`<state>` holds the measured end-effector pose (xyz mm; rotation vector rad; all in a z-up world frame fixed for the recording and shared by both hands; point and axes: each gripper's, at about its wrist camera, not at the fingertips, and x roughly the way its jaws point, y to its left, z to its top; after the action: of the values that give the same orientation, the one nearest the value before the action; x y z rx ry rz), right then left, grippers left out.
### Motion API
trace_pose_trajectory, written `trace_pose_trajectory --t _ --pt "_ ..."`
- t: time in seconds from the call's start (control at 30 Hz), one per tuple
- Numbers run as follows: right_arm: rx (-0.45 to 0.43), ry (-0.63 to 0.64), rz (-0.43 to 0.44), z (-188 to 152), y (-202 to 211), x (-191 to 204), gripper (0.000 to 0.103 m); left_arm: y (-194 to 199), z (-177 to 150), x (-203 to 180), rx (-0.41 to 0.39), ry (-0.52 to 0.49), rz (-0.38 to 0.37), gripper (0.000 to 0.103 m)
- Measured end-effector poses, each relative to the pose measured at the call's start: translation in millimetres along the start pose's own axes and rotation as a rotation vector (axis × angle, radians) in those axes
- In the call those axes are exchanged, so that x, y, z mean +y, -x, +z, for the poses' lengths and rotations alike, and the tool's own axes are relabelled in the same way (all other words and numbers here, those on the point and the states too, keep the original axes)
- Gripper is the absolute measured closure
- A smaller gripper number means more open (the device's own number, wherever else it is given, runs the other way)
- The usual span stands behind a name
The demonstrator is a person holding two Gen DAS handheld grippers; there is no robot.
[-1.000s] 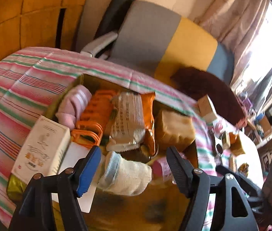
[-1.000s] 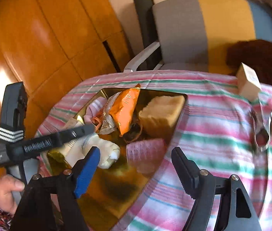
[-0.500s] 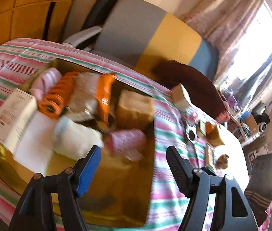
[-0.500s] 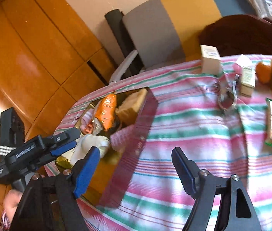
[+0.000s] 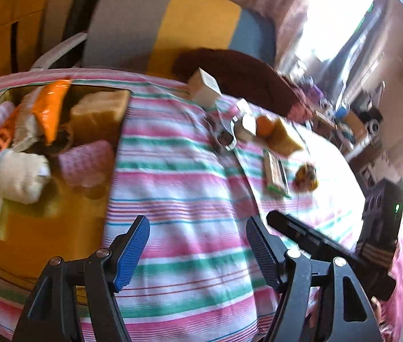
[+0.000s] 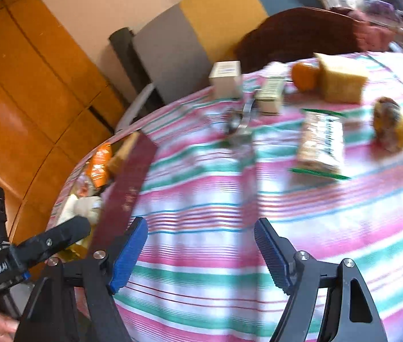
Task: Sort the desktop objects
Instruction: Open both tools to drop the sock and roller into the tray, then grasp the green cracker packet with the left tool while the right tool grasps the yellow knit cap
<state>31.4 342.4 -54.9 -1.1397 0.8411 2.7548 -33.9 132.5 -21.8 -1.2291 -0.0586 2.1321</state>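
Both my tongs hang spread and empty over the striped surface [image 6: 201, 199], with the loose items beyond them.

The snack packet [image 6: 319, 142] lying flat mid-cloth, clear wrapper with green ends, looks light, crinkly and slippery; I'd pinch it across its narrow width. My right tongs [image 6: 201, 252] and left tongs [image 5: 198, 249] hold nothing. The filled gold box [image 5: 44, 228] sits at my left.

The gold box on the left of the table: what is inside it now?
Inside the gold box: an orange snack packet, a tan block, a pink roll, a white roll. Whatever lies beneath them is hidden.
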Motion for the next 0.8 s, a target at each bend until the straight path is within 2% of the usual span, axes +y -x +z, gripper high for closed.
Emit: trace_pose_trajectory --t 0.13,0.23,0.3,0.4,0.6,0.7,0.8 --pt "-0.040 0.029 -0.086 -2 16 -27 0.025 -13 -6 -16 0.039 -0.046 0.001 0.032" --pt "-0.104 0.050 -0.168 2 30 -52 0.026 -24 -9 -24 0.071 -0.066 0.004 0.032" --pt "-0.138 0.059 -0.227 9 37 -71 0.036 -30 -11 -28 0.089 -0.078 0.007 0.032" --pt "-0.165 0.070 -0.327 28 42 -100 0.038 -39 -13 -35 0.117 -0.085 0.004 0.032" --pt "-0.214 0.027 -0.358 67 44 -145 0.036 -49 -14 -54 0.143 -0.135 0.006 0.032" --pt "-0.176 0.022 -0.333 83 30 -156 0.033 -55 -11 -64 0.155 -0.159 0.005 0.032" --pt "-0.144 0.043 -0.360 87 13 -159 0.034 -62 -6 -77 0.157 -0.188 0.002 0.032"
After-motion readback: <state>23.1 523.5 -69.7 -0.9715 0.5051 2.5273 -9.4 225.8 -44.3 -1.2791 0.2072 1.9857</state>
